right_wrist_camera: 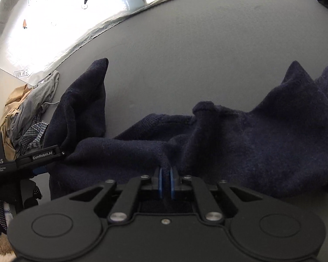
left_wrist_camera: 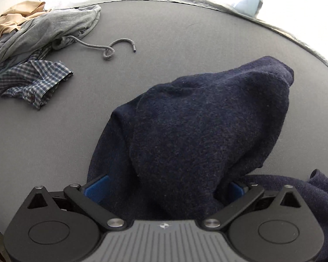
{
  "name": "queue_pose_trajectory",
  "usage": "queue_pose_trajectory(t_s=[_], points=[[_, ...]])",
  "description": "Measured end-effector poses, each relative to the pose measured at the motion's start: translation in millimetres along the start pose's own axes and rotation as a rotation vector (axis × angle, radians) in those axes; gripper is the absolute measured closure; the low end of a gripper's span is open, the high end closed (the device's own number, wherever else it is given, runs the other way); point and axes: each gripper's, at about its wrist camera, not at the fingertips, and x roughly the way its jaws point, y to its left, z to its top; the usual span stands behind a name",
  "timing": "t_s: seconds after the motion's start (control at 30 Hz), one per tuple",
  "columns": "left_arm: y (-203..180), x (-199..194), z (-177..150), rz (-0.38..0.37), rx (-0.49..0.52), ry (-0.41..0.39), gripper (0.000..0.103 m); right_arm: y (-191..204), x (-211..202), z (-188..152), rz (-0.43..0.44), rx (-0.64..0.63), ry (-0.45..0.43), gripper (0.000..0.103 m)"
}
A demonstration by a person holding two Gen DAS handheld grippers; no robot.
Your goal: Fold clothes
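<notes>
Pinching a ridge of the navy sweater (right_wrist_camera: 240, 144) between the nearly closed blue pads of my right gripper (right_wrist_camera: 165, 182), I have the knit bunched up on the grey table (right_wrist_camera: 196, 50) rather than laid flat. My left gripper (left_wrist_camera: 167, 188) stands wide, its blue pads either side of a thick hump of the same sweater that drapes over and between them; I cannot tell whether it bears any grip. By my judgement the folding has barely begun: one sleeve-like end points up toward the far edge, another peak rises at the right, and no neat fold shows yet. Spreading and smoothing are still to do.

At the far left a pile waits, with a grey hooded top (left_wrist_camera: 43, 26), its drawstring (left_wrist_camera: 107, 48) trailing out, a plaid shirt (left_wrist_camera: 32, 83) and a tan garment (left_wrist_camera: 15, 17). Between that pile and the sweater the tabletop lies bare, and beyond the sweater it runs open to the silver-edged rim (left_wrist_camera: 295, 41), so I have room to pull the cloth outward.
</notes>
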Motion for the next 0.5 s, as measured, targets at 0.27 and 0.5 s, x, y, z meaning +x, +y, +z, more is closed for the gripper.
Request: queue_pose_trajectory(t_s=[0.27,0.5], points=[[-3,-11,-20,0.013,-0.001,-0.033,0.000,6,-24,-22,-0.005,-0.039,-0.081,0.082],[-1,-9,-16,-0.002,0.004,-0.024,0.000,11,-33,-2,0.019,-0.046,-0.191,0.077]])
